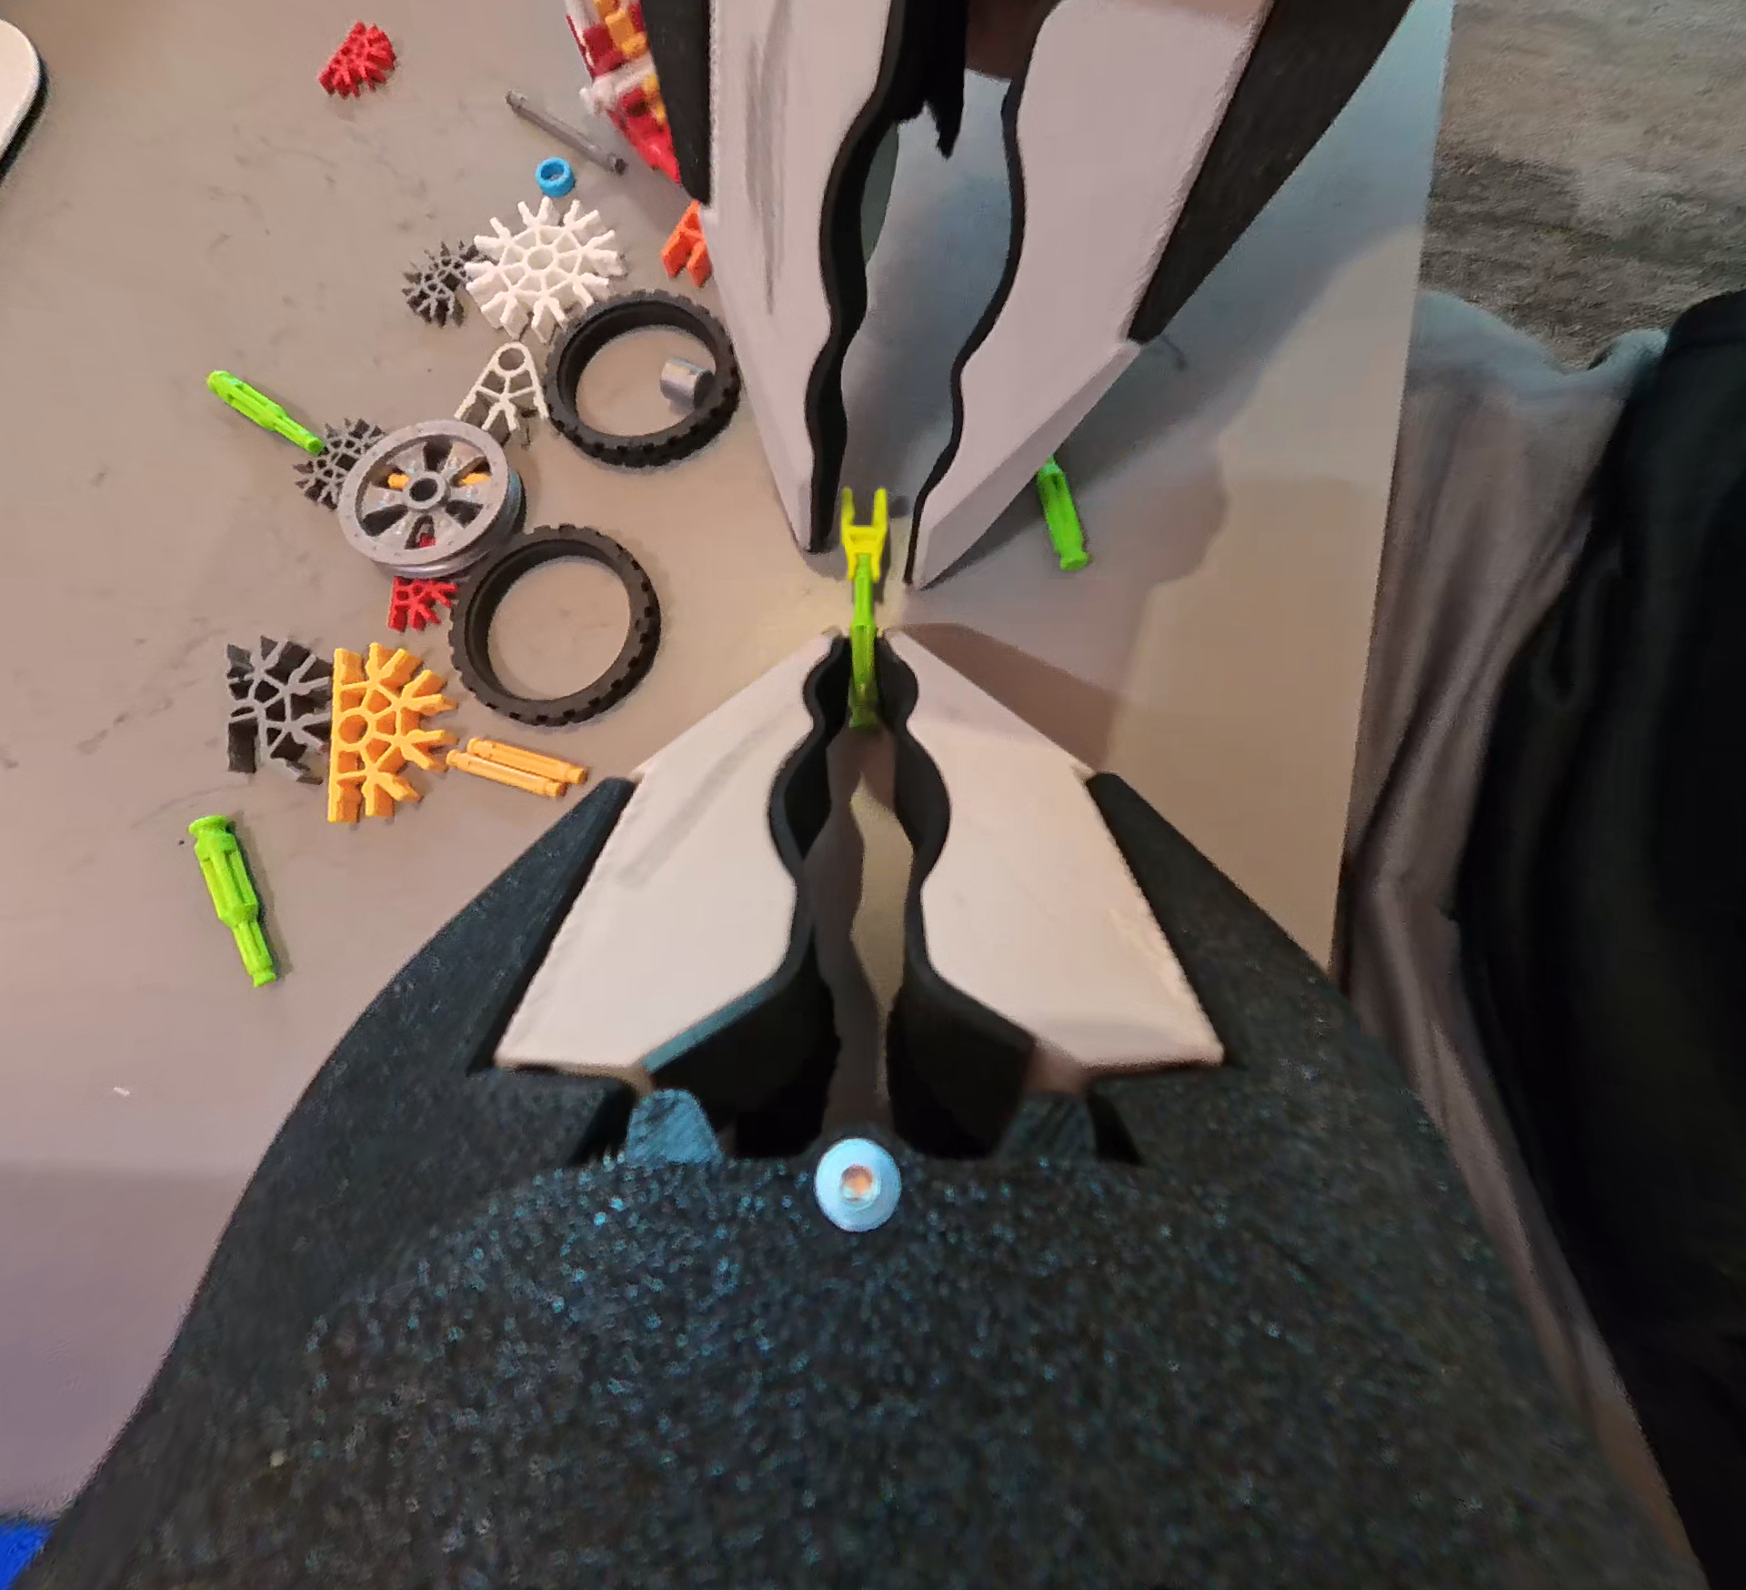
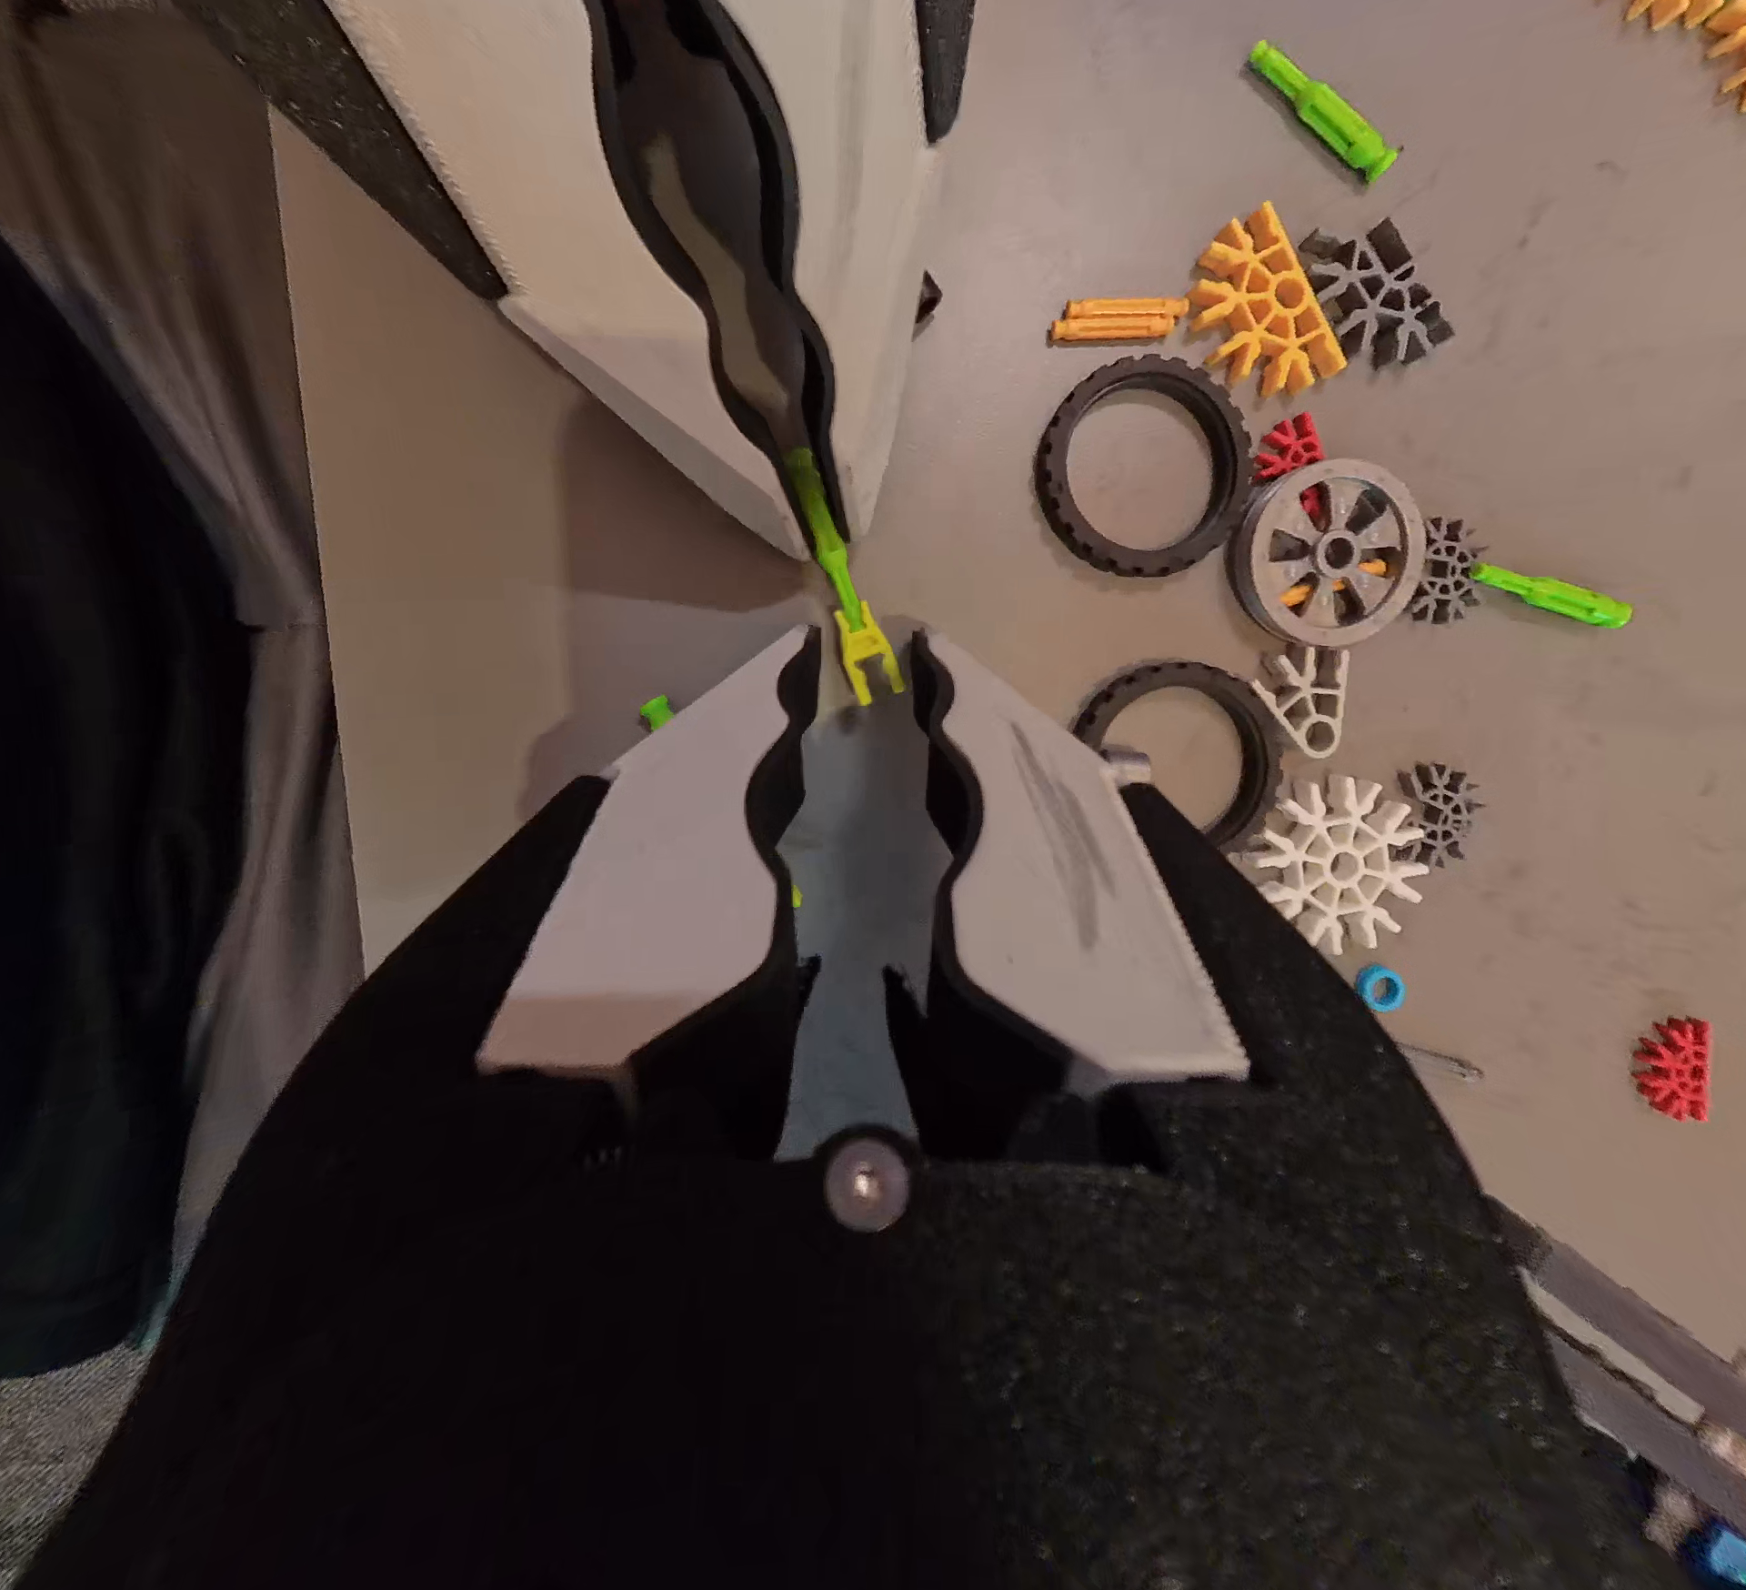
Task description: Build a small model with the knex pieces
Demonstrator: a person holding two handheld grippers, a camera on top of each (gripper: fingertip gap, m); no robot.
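My left gripper (image 1: 862,647) is shut on a short green rod (image 1: 862,666), which sticks out forward from its tips. A small yellow-green clip connector (image 1: 864,533) sits on the rod's far end. My right gripper (image 2: 864,642) faces the left gripper (image 2: 822,543) tip to tip. Its jaws stand slightly apart on either side of the connector (image 2: 864,656), with thin gaps showing. The rod (image 2: 836,571) and connector are held above the grey table (image 1: 189,1072). The right gripper also shows in the left wrist view (image 1: 864,562).
Loose pieces lie beside the grippers: two black tyres (image 1: 553,626) (image 1: 644,382), a grey wheel hub (image 1: 430,496), a white snowflake connector (image 1: 543,264), a yellow connector (image 1: 383,732), green rods (image 1: 231,897) and a built model (image 1: 614,51). The table edge (image 1: 1379,600) runs close on the other side. The tips of both grippers are at nearly the same place. About 8 cm separates my right fingertips from the grey wheel hub (image 1: 430,496). Seen from the right wrist view (image 2: 1327,549) as well.
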